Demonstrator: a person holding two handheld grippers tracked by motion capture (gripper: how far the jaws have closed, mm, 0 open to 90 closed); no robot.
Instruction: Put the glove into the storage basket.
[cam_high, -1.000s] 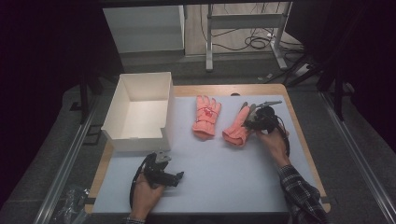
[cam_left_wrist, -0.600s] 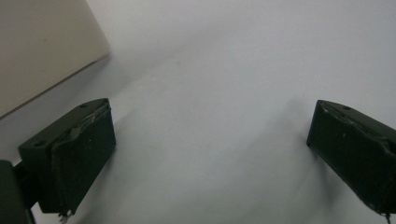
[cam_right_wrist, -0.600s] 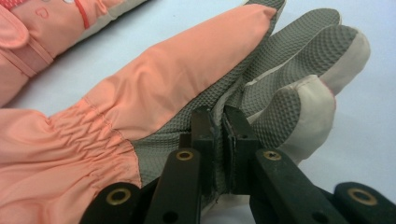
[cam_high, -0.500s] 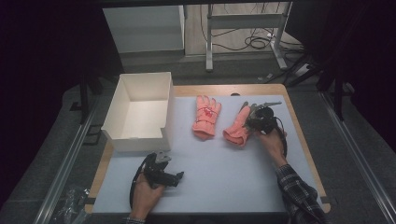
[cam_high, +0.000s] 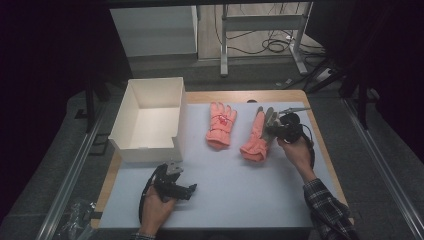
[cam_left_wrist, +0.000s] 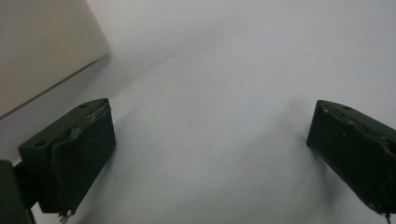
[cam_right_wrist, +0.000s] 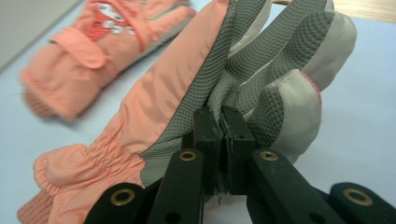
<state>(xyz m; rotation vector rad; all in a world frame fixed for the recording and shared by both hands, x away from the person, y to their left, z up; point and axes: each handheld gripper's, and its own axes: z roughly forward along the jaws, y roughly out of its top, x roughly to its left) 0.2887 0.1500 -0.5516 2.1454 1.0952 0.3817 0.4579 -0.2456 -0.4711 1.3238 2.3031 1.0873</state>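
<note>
- Your right gripper (cam_right_wrist: 223, 122), right of centre in the high view, has just clenched on the grey-palmed glove (cam_right_wrist: 261, 60), pinching its palm fabric.
- Your left gripper (cam_left_wrist: 210, 140), at the lower left, rests released over the white mat (cam_left_wrist: 224, 60).
- Second glove (cam_high: 221, 124) lies centre frame beside the box (cam_high: 148, 149).

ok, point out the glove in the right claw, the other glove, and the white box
held glove (cam_right_wrist: 163, 107): right gripper view, orange back
flat glove (cam_high: 220, 125): high view, palm area
white box (cam_high: 150, 122): high view, inside floor

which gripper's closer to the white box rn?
Left. The left gripper sits just below the white box; the right gripper is across the table, fingers shut on a glove.
</note>
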